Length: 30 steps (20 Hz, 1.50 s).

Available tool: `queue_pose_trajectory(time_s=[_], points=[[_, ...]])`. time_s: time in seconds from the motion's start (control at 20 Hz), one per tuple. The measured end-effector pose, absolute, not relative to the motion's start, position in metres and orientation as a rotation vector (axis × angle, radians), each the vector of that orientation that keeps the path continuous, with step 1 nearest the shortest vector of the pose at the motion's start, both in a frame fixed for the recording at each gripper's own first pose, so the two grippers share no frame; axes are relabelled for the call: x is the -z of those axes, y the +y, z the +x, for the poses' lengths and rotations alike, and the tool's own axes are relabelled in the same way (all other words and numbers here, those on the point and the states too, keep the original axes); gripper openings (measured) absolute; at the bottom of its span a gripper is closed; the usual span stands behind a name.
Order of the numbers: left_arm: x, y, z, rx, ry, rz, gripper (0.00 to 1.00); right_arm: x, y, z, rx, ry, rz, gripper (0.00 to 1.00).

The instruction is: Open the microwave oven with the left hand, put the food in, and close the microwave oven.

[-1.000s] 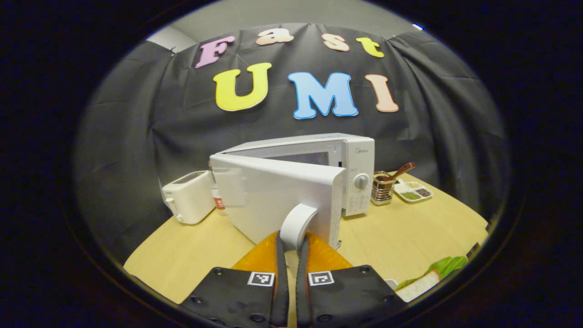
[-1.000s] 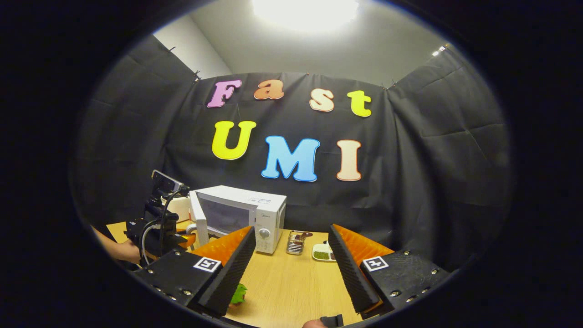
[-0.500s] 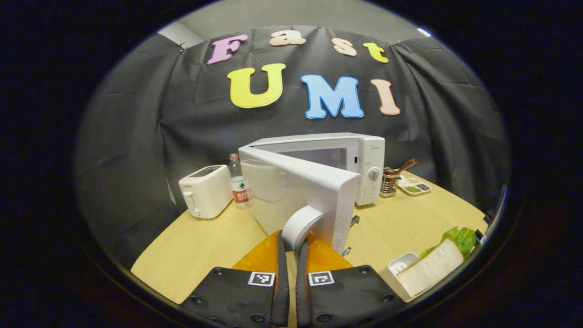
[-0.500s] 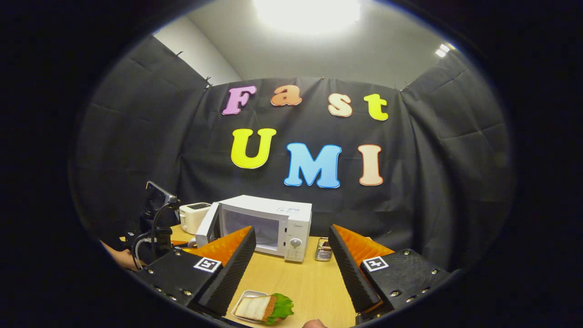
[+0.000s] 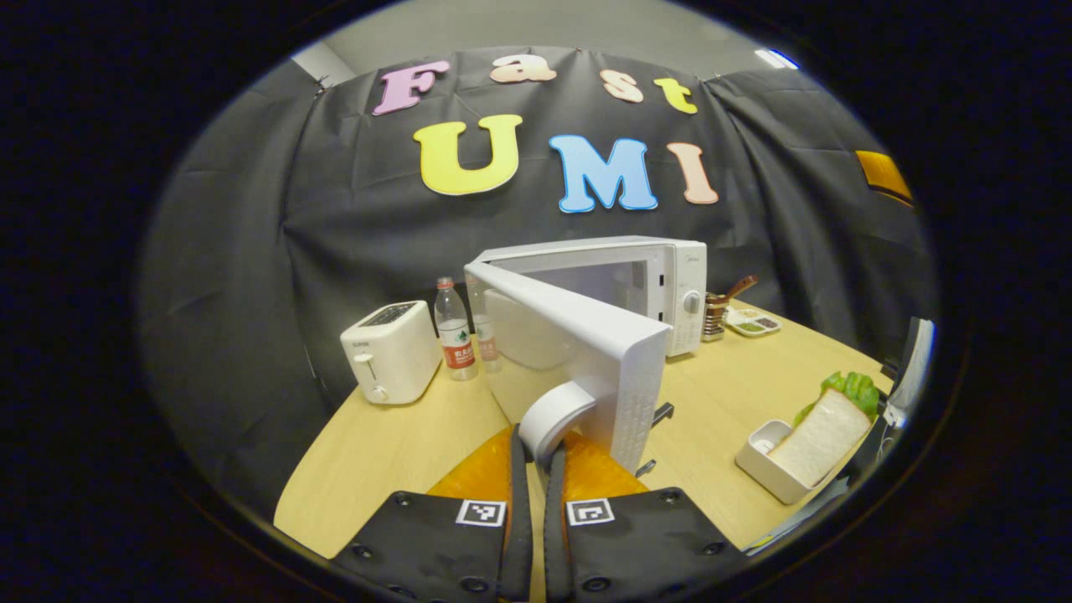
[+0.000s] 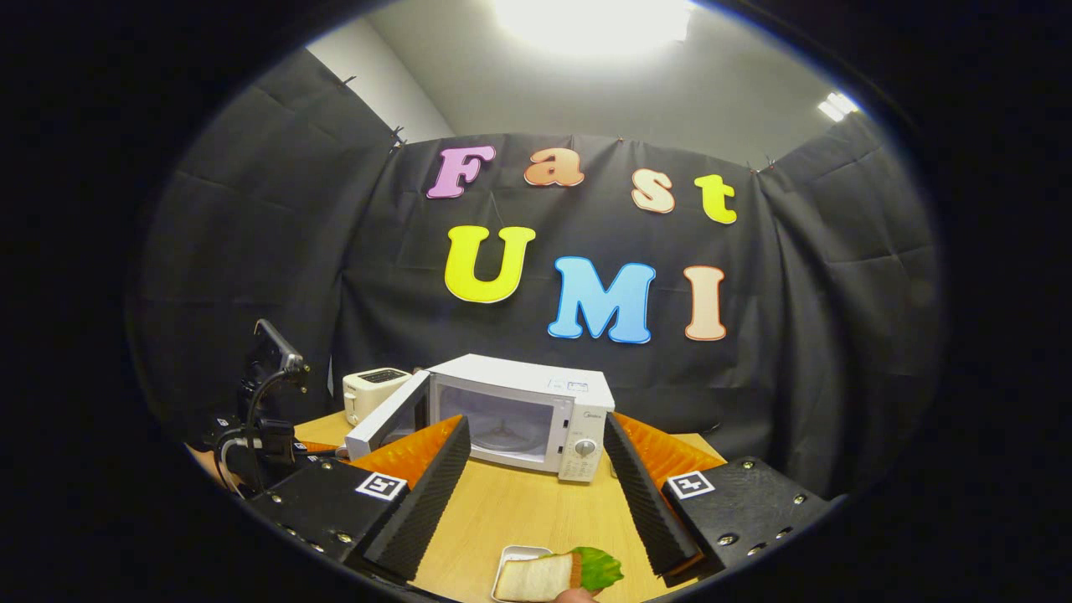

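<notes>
A toaster point(image 5: 389, 352) and a bottle point(image 5: 454, 331) are being seen at the left of the surface point(image 5: 377, 444). The microwave's point(image 5: 636, 280) door point(image 5: 578, 347) is being held wide open, its handle point(image 5: 553, 417) clenched by the left tool point(image 5: 534, 448). The label print is too small to be read. Bare surface is lying open before the cavity. The sandwich point(image 6: 553, 574), in its tray point(image 6: 512, 556), is resting near the front edge, below the released right tool point(image 6: 534, 469).

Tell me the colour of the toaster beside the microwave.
White; the toaster shows best in the left gripper view.
</notes>
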<state>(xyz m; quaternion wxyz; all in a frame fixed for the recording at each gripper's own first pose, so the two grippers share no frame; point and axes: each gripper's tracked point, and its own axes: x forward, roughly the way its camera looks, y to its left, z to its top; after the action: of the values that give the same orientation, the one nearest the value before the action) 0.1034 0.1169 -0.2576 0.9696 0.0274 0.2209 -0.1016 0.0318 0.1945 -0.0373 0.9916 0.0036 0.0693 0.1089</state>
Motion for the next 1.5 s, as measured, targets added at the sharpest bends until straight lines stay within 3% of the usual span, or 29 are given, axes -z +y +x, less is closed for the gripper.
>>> queue_pose_trajectory(time_s=[0.4, 0.6, 0.65, 0.8, 1.35, 1.4, 1.5], points=[[0.263, 0.171, 0.102, 0.207, 0.437, 0.06, 0.12, 0.036, 0.227, 0.038, -0.187, 0.146, -0.016, 0.97], [0.264, 0.183, 0.097, 0.138, 0.442, 0.022, 0.24, 0.044, 0.219, 0.043, -0.19, 0.178, -0.013, 0.97], [0.264, 0.187, 0.094, 0.113, 0.443, 0.022, 0.32, 0.047, 0.216, 0.045, -0.195, 0.188, -0.01, 0.97], [0.252, 0.19, 0.076, 0.049, 0.444, 0.004, 0.99, 0.064, 0.195, 0.048, -0.202, 0.239, 0.01, 0.98], [0.139, 0.186, 0.039, -0.192, 0.272, 0.012, 1.0, 0.171, 0.137, 0.058, -0.352, 0.593, 0.143, 0.98], [0.127, 0.184, 0.039, -0.202, 0.249, 0.019, 0.94, 0.185, 0.136, 0.057, -0.364, 0.628, 0.157, 0.98], [0.102, 0.18, 0.04, -0.222, 0.206, 0.043, 0.94, 0.208, 0.133, 0.053, -0.39, 0.701, 0.188, 0.98]])
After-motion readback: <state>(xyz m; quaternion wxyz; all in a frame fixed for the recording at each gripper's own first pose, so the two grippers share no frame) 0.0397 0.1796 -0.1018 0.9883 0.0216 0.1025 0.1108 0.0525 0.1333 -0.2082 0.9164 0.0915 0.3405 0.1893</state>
